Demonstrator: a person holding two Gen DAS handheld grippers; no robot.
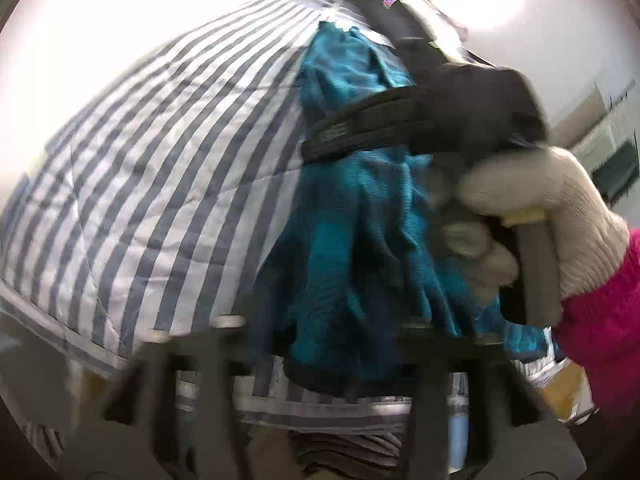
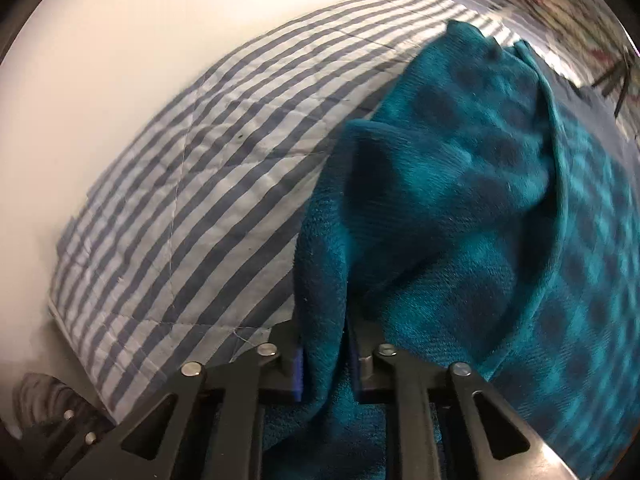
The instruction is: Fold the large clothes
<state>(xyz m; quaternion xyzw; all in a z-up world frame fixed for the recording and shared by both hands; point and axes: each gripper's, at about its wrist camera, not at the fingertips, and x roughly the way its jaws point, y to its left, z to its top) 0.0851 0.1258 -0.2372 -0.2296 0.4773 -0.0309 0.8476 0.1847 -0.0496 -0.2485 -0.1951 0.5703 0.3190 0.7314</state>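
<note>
Both grippers are on the teal garment: the right gripper is clamped on a thick vertical fold of it, pads pressed into the pile. The left gripper has cloth draped between its fingers, but blur hides whether they are closed. The garment hangs bunched above the striped quilt, which spreads to the left and far side.

It looks like plush fleece with a dark check: soft, limp, fairly bulky, unlikely to slip from rubber pads but prone to sag and bunch. I judge a hold on a hem or corner, not a mid-panel wad, would let it spread flat. In the left view a gloved hand holds the other gripper's handle near right.
</note>
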